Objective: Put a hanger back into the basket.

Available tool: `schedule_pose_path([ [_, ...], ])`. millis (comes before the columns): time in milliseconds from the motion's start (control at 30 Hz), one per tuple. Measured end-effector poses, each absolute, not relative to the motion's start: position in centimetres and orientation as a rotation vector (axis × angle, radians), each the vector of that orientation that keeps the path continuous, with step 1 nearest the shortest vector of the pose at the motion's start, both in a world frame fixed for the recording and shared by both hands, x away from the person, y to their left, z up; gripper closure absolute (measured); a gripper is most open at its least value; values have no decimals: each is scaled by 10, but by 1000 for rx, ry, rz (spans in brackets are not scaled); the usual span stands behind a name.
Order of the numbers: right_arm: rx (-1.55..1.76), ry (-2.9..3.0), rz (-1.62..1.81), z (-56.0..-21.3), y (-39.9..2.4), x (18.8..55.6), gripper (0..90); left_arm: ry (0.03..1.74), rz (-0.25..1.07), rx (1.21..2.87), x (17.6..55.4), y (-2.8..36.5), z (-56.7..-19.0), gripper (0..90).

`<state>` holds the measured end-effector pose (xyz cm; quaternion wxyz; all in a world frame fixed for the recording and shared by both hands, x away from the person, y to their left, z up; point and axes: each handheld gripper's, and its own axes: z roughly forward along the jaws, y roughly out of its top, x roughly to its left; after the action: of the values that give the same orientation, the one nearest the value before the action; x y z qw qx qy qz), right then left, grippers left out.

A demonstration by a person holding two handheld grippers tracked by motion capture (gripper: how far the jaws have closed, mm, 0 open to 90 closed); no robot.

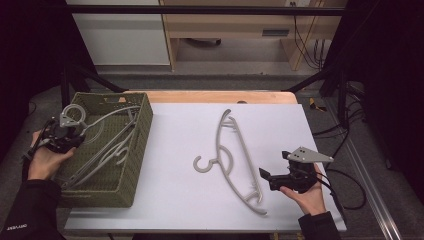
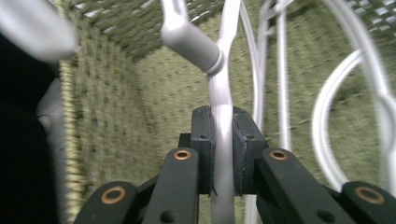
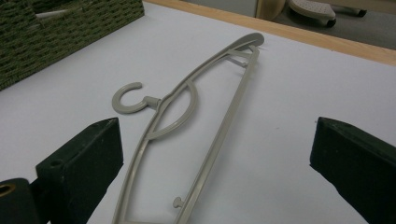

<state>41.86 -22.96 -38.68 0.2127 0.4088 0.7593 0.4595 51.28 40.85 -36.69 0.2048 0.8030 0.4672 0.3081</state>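
My left claw [image 2: 223,154] is clamped on a grey hanger [image 2: 223,98] inside the green basket [image 1: 142,145] at the left. If I release carelessly, it may tangle with the other hangers [image 1: 107,150] there. My right claw [image 3: 215,158] stands open near the tabletop hanger [image 1: 235,155].

Lab recording booth: black frame [image 1: 200,10], trailing cables [image 1: 345,137], white worktable [image 1: 300,130].
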Motion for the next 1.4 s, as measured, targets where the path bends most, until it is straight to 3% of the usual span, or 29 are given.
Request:
schedule_pose_path([
  [433, 1128, 2113, 1280, -386, -228, 418, 34, 1201, 605, 2206, 486, 378, -373, 766],
  [800, 1104, 2109, 1293, -382, -225, 415, 37, 1146, 658, 2088, 459, 370, -357, 648],
  [1167, 1086, 2113, 1294, -376, -219, 415, 48, 939, 650, 1932, 421, 339, -337, 522],
  [1400, 1081, 2141, 1266, -374, -210, 417, 65, 874, 624, 1894, 409, 310, -334, 348],
])
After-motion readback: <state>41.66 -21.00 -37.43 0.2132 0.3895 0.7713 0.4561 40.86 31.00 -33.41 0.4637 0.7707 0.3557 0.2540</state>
